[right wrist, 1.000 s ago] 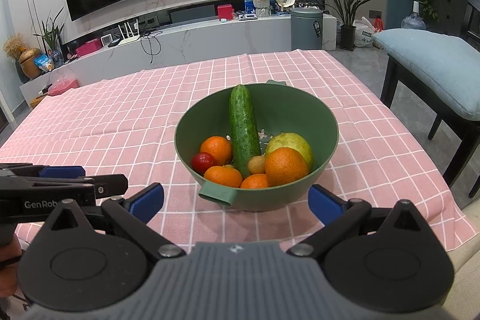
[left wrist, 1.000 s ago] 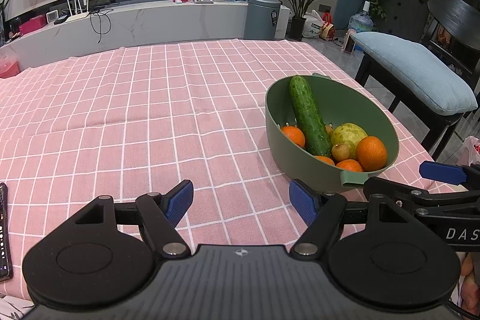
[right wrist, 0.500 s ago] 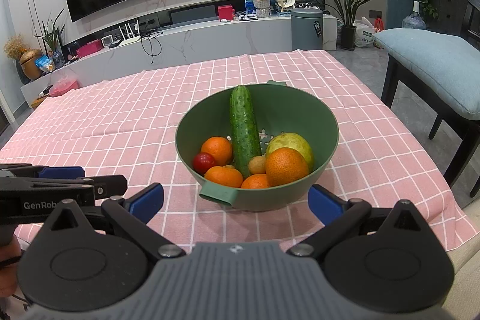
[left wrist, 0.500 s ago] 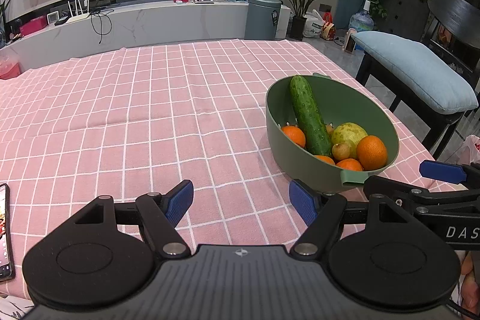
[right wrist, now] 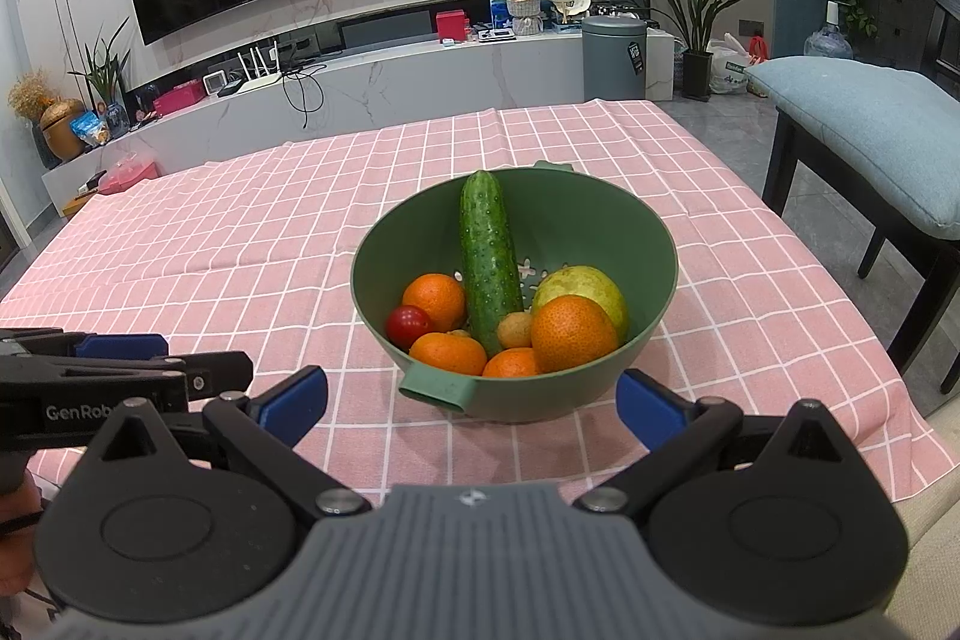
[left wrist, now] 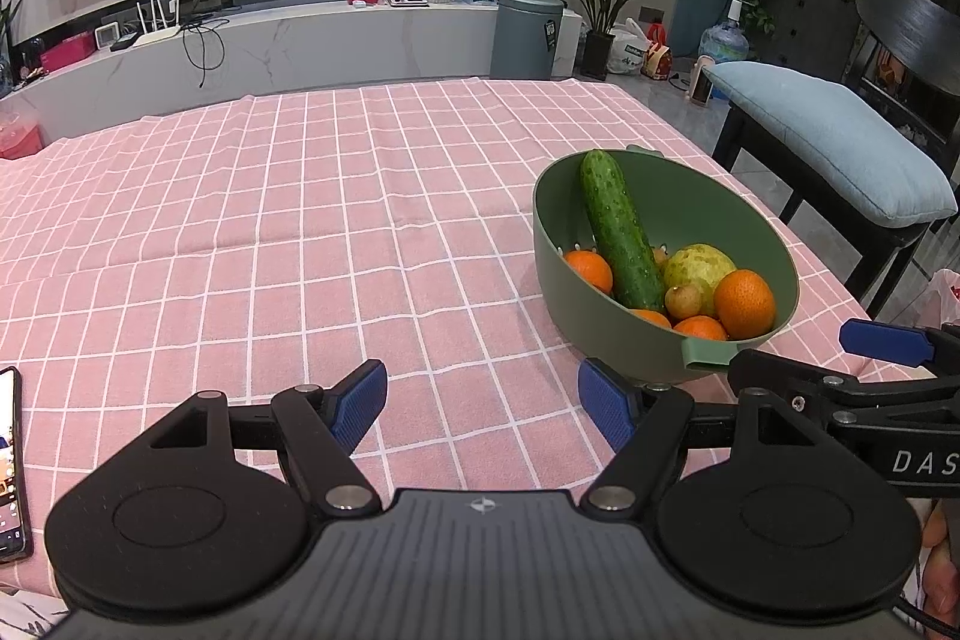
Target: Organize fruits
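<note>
A green colander bowl (right wrist: 648, 244) stands on the pink checked tablecloth (right wrist: 240, 244). It holds a cucumber (right wrist: 487, 256), several oranges (right wrist: 573, 333), a pale green guava (right wrist: 591, 287), a small red fruit (right wrist: 409, 325) and a small brown fruit (right wrist: 516, 330). My right gripper (right wrist: 471, 403) is open and empty just in front of the bowl's near handle. My left gripper (left wrist: 483, 403) is open and empty over the cloth, to the left of the bowl (left wrist: 756, 232). The cucumber also shows in the left wrist view (left wrist: 618, 232).
A phone (left wrist: 11, 460) lies at the table's near left edge. A blue cushioned bench (right wrist: 870, 124) stands right of the table. A TV counter (right wrist: 360, 82) and a grey bin (right wrist: 613, 49) stand beyond the far edge.
The left gripper has drifted slightly left, so more of the phone shows at the left edge. The right gripper and the fruit have hardly moved.
</note>
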`<state>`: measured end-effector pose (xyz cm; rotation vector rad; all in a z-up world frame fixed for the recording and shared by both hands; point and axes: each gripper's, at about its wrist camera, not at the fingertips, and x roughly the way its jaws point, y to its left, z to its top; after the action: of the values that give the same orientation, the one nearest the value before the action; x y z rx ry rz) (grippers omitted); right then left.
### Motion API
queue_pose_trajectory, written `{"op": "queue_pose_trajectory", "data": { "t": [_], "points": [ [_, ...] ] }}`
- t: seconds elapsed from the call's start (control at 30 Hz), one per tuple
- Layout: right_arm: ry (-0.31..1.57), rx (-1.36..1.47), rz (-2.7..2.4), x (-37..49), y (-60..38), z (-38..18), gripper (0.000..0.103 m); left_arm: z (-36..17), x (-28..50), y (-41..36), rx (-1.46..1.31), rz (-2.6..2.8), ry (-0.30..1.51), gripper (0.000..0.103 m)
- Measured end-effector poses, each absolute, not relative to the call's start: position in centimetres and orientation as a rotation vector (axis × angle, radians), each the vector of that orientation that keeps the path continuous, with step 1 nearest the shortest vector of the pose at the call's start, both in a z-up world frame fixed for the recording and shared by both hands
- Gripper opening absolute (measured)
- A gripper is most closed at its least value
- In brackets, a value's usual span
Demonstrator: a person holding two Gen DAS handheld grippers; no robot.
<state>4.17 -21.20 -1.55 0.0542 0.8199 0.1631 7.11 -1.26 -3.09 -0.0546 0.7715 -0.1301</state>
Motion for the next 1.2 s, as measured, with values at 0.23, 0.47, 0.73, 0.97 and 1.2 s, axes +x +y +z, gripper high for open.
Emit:
{"op": "queue_pose_trajectory", "data": {
  "t": [0.23,0.47,0.73,0.97,1.2],
  "points": [
    [0.82,0.055,0.163,4.16,-21.21,-1.54,0.098,-3.08,7.06,-1.24,-0.054,-0.129,0.77,0.085],
    [0.82,0.056,0.163,4.17,-21.16,-1.58,0.098,-2.86,6.91,-1.02,-0.053,-0.129,0.766,0.085],
    [0.819,0.059,0.164,4.2,-20.98,-1.57,0.098,-2.67,6.86,-0.95,-0.051,-0.126,0.764,0.085],
    [0.819,0.058,0.164,4.18,-20.97,-1.57,0.098,-2.39,6.72,-0.84,-0.043,-0.119,0.754,0.085],
    [0.818,0.057,0.164,4.17,-20.85,-1.56,0.098,-2.32,6.65,-1.04,-0.032,-0.117,0.75,0.085]
  ]
}}
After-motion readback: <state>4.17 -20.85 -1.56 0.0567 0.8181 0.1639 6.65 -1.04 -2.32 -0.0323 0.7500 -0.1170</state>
